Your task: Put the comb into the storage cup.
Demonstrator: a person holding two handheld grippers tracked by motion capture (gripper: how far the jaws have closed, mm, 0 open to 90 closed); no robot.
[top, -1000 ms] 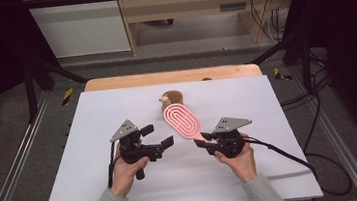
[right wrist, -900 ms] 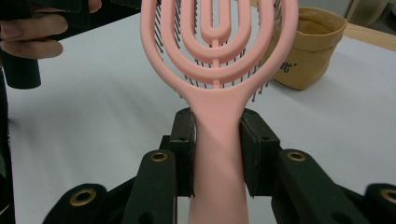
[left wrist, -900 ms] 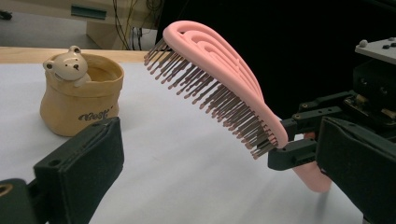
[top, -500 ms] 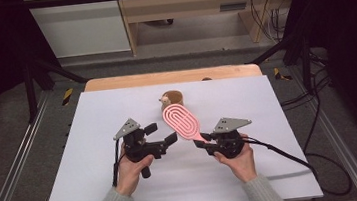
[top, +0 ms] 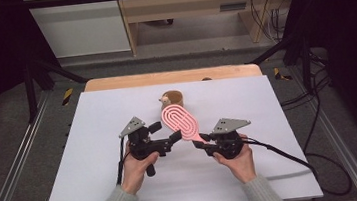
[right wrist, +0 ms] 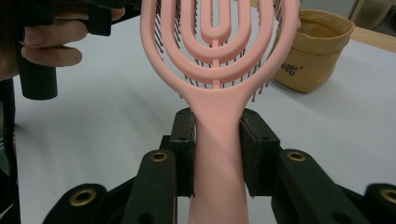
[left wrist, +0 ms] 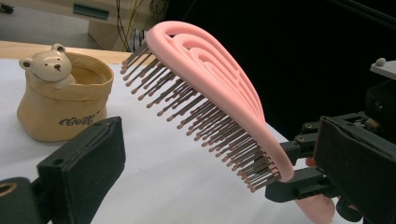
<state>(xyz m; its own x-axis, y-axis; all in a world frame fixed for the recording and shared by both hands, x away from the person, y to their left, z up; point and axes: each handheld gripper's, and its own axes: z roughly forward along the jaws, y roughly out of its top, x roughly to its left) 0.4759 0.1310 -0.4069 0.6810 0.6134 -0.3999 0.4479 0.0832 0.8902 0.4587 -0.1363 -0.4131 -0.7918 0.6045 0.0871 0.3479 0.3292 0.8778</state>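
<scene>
Standing beyond brush (top: 180,121): bear pot (top: 172,99) | left gripper (top: 170,140) beside bristles

The hairbrush (top: 181,123) hangs above the table (top: 93,119), in front of the pot (top: 173,99), between both grippers.

A white table (top: 100,184) carries the things, with a bare wooden strip (top: 129,81) along its far edge. Directly on it stands a small tan pot (top: 174,99) with a bear figure (top: 165,101) on its rim, set on the white top just before that wooden strip.
</scene>
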